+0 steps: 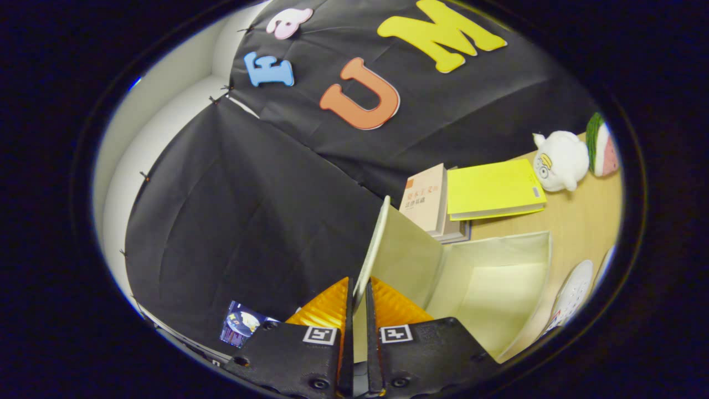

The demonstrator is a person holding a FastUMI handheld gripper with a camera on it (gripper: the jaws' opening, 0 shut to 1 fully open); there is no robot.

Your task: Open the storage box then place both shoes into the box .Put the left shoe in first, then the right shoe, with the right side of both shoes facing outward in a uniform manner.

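I have the gripper pinching the box's lid, raised upright; next, release and fetch the left shoe.

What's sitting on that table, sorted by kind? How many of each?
Books: 3, a yellow book, a beige book, one more beneath them
Soft toys: 2, a white plush and a watermelon slice plush
Cream fabric storage boxes: 1, lid pinched in the gripper
White shoes: 1
Total: 7

Quick count: one storage box with its lid up, one white shoe, three books, one plush toy, one watermelon toy.
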